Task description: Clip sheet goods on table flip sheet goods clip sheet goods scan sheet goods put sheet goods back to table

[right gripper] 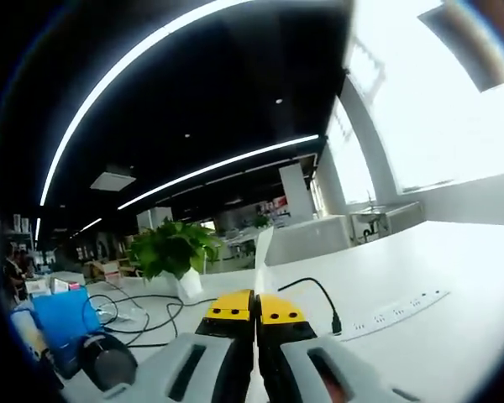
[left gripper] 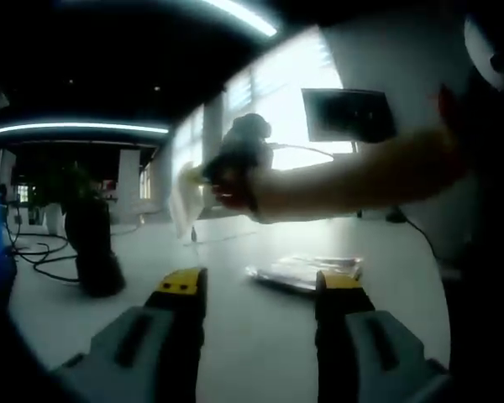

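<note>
In the left gripper view, the left gripper (left gripper: 260,290) is hovering over a white table (left gripper: 260,353) with its yellow-tipped jaws standing well apart, holding nothing. Just beyond its right jaw, a shiny sheet pack (left gripper: 307,270) is lying flat on the table. Higher up, a person's arm (left gripper: 361,176) is reaching in from the right, its hand wrapped around the dark right gripper (left gripper: 235,155), which is pinching a pale sheet (left gripper: 185,201) that is hanging down on the left of it. A dark rounded thing (left gripper: 92,248) is standing on the table ahead of the left jaw, with black cables (left gripper: 38,256) trailing beside it.

In the right gripper view, the right gripper (right gripper: 254,306) is showing its jaws clenched together, and a thin white sheet (right gripper: 261,252) is sticking up edge-on from between the tips. Beyond them, a potted plant (right gripper: 175,249) is sitting in a white pot, a black cable (right gripper: 315,294) is curling toward a white power strip (right gripper: 395,312) on the right, and a blue box (right gripper: 63,323) is sitting on the left; what it is holding cannot be told
</note>
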